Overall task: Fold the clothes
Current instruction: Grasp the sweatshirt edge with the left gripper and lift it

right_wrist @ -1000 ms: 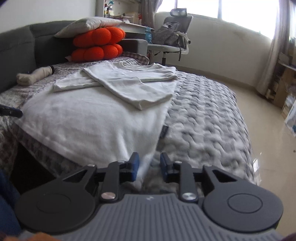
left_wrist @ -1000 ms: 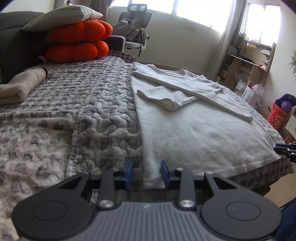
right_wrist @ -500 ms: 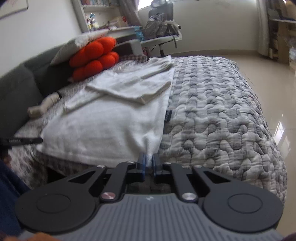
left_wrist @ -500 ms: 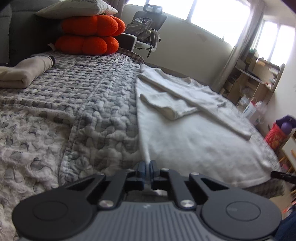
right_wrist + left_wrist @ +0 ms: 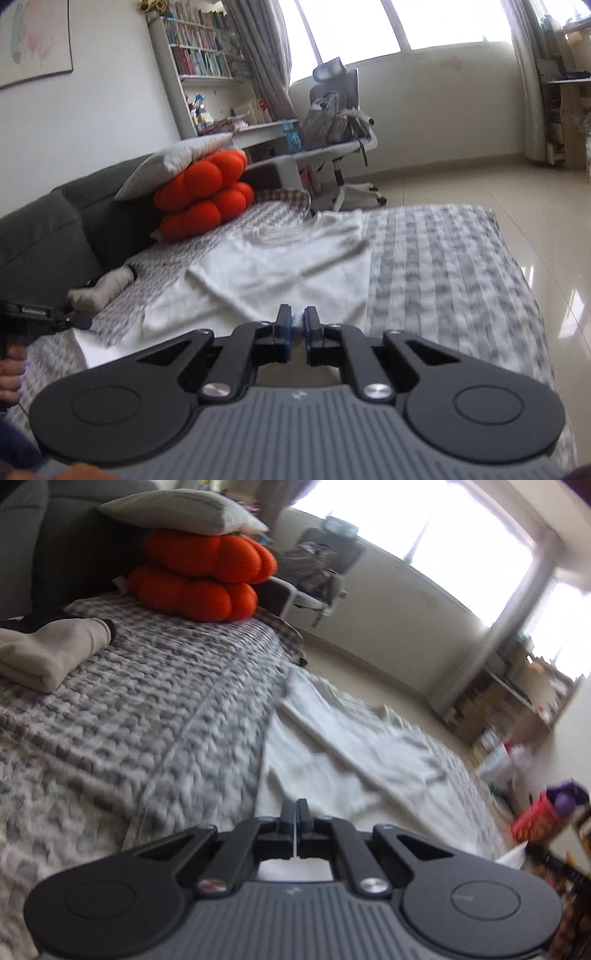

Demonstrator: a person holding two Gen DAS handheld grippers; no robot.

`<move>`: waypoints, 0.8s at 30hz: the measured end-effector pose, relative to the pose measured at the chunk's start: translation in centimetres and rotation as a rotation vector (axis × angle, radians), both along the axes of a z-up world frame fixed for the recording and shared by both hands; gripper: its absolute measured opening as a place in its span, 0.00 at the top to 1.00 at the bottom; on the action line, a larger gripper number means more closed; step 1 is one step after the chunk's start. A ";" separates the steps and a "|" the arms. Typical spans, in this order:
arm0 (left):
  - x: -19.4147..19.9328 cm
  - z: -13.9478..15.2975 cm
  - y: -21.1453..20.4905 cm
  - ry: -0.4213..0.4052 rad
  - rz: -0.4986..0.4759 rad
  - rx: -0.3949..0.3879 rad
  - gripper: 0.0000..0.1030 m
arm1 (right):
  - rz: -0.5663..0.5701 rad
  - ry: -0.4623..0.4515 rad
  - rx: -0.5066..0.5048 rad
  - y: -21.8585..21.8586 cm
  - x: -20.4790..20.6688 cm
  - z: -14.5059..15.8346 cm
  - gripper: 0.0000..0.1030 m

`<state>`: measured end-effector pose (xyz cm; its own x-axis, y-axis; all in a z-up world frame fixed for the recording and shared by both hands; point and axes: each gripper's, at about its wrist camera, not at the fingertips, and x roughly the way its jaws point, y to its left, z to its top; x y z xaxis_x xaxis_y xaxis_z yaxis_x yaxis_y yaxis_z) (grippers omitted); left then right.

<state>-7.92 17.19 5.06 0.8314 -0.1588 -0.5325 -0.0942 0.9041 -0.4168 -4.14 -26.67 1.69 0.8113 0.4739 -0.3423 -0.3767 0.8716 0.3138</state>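
the white long-sleeved shirt (image 5: 354,753) lies on the grey quilt, sleeves folded across, near hem lifted.

Open quilt (image 5: 155,716) is left on the headboard side of the white garment (image 5: 347,753), clear as far as a rolled beige cloth (image 5: 44,653). Further back the way is blocked by stacked orange cushions (image 5: 207,579) topped with a pillow (image 5: 184,515) (both against the dark headboard (image 5: 55,236)). On the opposite side a bare strip of quilt is seen running to the bed's edge. Beyond it, apparently unobstructed floor (image 5: 535,206) is seen up to an office chair (image 5: 343,125), though the views are blurred.
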 end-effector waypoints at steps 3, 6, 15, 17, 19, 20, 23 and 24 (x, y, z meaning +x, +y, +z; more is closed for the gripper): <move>2.3 1.2 0.1 -0.023 0.028 0.017 1.00 | -0.020 0.010 0.009 0.1 3.4 0.4 0.92; 2.4 1.2 -0.1 -0.044 -0.016 0.035 0.99 | -0.054 0.044 0.013 0.5 6.7 0.5 0.92; -2.9 -2.0 -1.4 -0.094 -0.204 0.237 0.69 | -0.087 0.179 -0.048 2.9 12.3 -1.4 0.92; -4.3 -2.7 -1.6 -0.077 -0.224 0.294 0.53 | -0.093 0.192 -0.056 3.0 12.5 -1.8 0.92; -5.0 -3.3 -1.0 -0.028 -0.224 0.265 0.45 | -0.097 0.194 -0.054 2.9 12.4 -2.0 0.92; -5.1 -3.5 -0.5 0.000 -0.223 0.228 0.45 | -0.099 0.192 -0.054 2.8 12.2 -2.0 0.92; -5.1 -3.9 0.7 0.032 -0.233 0.057 0.34 | -0.104 0.191 -0.058 2.7 11.7 -2.2 0.92; -4.8 -4.1 0.8 0.044 -0.232 0.020 0.33 | -0.106 0.192 -0.060 2.7 11.6 -2.2 0.92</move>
